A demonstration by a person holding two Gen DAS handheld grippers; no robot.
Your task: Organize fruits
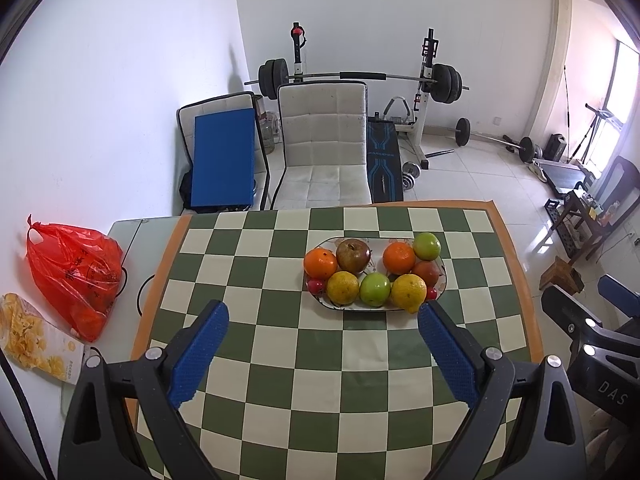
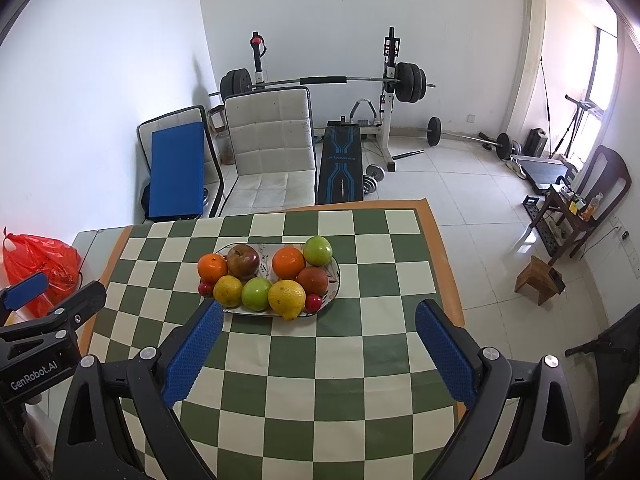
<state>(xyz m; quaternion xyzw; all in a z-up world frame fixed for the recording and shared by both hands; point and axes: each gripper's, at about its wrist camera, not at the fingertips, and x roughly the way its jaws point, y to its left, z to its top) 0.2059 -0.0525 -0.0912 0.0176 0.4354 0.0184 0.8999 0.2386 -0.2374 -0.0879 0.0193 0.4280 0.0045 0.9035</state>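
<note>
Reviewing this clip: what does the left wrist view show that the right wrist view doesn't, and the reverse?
Only the left wrist view shows the snack bag beside the red plastic bag, and the right gripper's body at its right edge.

Only the right wrist view shows the left gripper's body at its left edge, labelled GenRobot.AI, and the whole wooden stool.

Both show the plate of fruit on the checkered cloth, the white chair, and each camera's own open gripper: left gripper, right gripper.
</note>
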